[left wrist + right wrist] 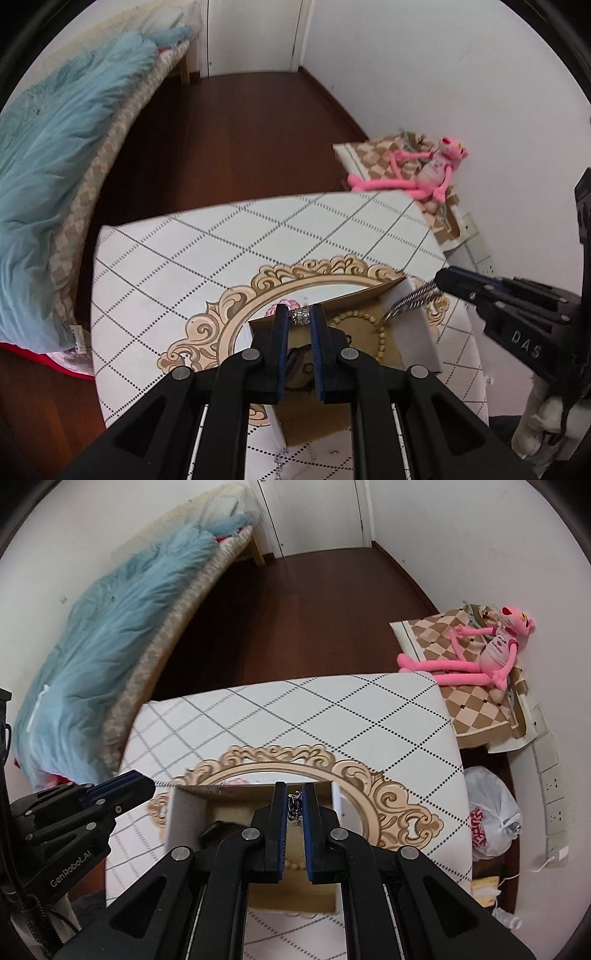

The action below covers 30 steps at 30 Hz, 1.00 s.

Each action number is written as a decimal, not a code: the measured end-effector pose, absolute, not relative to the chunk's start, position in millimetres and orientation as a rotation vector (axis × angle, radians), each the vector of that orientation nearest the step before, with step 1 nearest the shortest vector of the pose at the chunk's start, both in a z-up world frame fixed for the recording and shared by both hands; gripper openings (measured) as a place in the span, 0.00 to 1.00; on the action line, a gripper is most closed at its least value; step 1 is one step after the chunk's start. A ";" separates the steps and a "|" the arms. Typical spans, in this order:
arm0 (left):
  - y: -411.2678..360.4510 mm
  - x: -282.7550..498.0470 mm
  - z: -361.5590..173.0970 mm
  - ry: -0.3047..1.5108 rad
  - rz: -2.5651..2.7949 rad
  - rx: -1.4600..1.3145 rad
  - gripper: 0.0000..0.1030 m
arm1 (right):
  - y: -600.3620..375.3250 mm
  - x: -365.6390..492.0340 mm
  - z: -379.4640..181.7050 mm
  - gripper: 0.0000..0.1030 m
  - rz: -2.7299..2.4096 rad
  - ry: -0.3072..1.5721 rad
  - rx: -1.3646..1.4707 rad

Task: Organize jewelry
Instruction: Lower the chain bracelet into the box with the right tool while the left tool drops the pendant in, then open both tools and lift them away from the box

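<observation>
Clearly both grippers carry jewelry above the open brown cardboard box (314, 417): the left gripper (300, 319) pinches a sparkly silver band (301, 316), the right gripper (294, 805) a dark metal chain (294, 806) (dangling loosely). Swinging could drop the chain outside.

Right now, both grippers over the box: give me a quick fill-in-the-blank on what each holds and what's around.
1. The left gripper is shut on a sparkly silver ____.
2. The right gripper pinches a thin metal ____ that hangs above the cardboard box.
3. A string of pale ____ lies inside that box.
4. The plush toy beyond the table is ____ in colour.

Missing words: ring; chain; beads; pink
</observation>
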<state>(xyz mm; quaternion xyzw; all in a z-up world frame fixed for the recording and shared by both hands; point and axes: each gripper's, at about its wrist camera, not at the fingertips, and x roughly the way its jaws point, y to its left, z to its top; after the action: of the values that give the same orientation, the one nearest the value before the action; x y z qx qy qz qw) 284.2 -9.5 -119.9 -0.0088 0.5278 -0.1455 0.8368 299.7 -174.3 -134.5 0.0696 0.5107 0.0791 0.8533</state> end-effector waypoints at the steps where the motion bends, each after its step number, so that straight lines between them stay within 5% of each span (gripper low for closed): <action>1: -8.5 288.3 -125.7 1.146 -0.292 -0.027 0.09 | -174.5 303.6 -137.8 0.08 0.162 1.082 0.141; 7: -5.7 294.4 -133.7 1.190 -0.214 -0.030 0.17 | -173.9 313.4 -153.0 0.08 0.156 1.127 0.088; 8: -5.7 293.8 -132.6 1.186 -0.202 -0.022 0.28 | -175.1 313.9 -155.8 0.08 0.158 1.140 0.090; 11: -1.8 291.6 -129.8 1.169 -0.167 -0.019 0.83 | -174.1 308.7 -162.5 0.08 0.169 1.196 0.074; 14: 2.1 290.2 -128.5 1.162 -0.135 -0.011 0.86 | -174.0 301.0 -166.8 0.09 0.162 1.240 0.043; 16: 3.3 288.6 -129.2 1.164 -0.108 0.003 0.86 | -175.3 295.8 -166.9 0.19 0.168 1.250 0.040; 18: 4.8 284.6 -129.3 1.160 -0.085 0.014 0.87 | -177.2 290.6 -166.0 0.50 0.158 1.258 0.037; 23: 12.2 268.7 -130.7 1.135 -0.041 0.019 0.90 | -179.4 277.4 -164.7 0.59 0.130 1.247 0.012; 26: 13.7 257.0 -133.5 1.116 -0.005 0.039 0.96 | -177.2 269.0 -169.8 0.90 0.115 1.249 -0.006; 30: 16.7 241.5 -143.3 1.124 0.012 0.027 0.98 | -172.7 257.5 -184.6 0.93 0.092 1.266 -0.019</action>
<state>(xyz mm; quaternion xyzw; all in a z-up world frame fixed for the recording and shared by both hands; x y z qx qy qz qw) 241.5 16.7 -143.3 0.0128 0.5327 0.0057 0.8462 257.5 -172.7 -184.6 -0.0090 0.5913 0.0428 0.8053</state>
